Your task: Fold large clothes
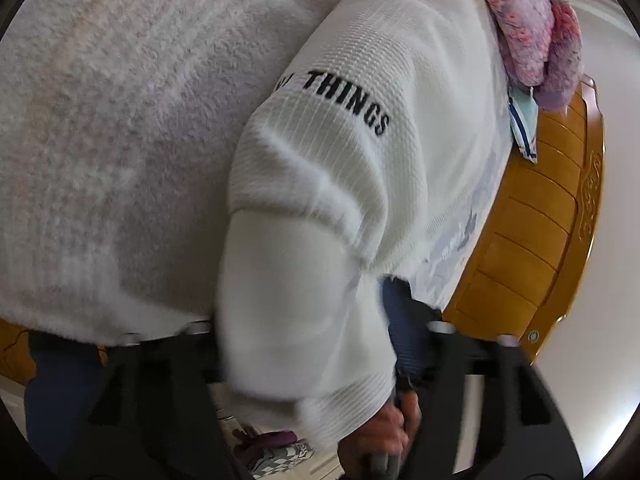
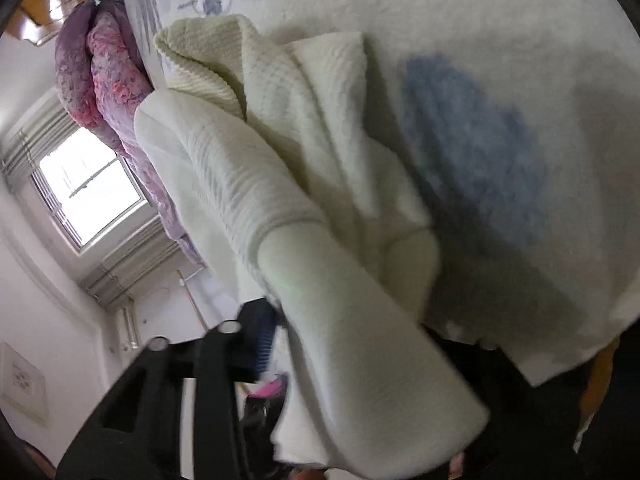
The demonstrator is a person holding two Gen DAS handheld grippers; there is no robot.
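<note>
A white knit sweater (image 1: 340,152) with black lettering "THINGS" lies on a fluffy white blanket (image 1: 120,120) on the bed. Its sleeve and ribbed cuff (image 1: 296,320) hang down between the black fingers of my left gripper (image 1: 304,360), which look closed on the cuff. In the right wrist view the same cream sweater (image 2: 304,128) is bunched, and its other sleeve (image 2: 360,352) runs down into my right gripper (image 2: 352,360), whose right finger is hidden by cloth. A hand shows below the left cuff.
A pink and purple quilt (image 1: 532,28) is piled at the head of the bed and shows in the right view (image 2: 104,80) too. A yellow wooden headboard (image 1: 540,220) stands at the right. The blanket has a blue patch (image 2: 472,168). A window (image 2: 88,196) is on the left wall.
</note>
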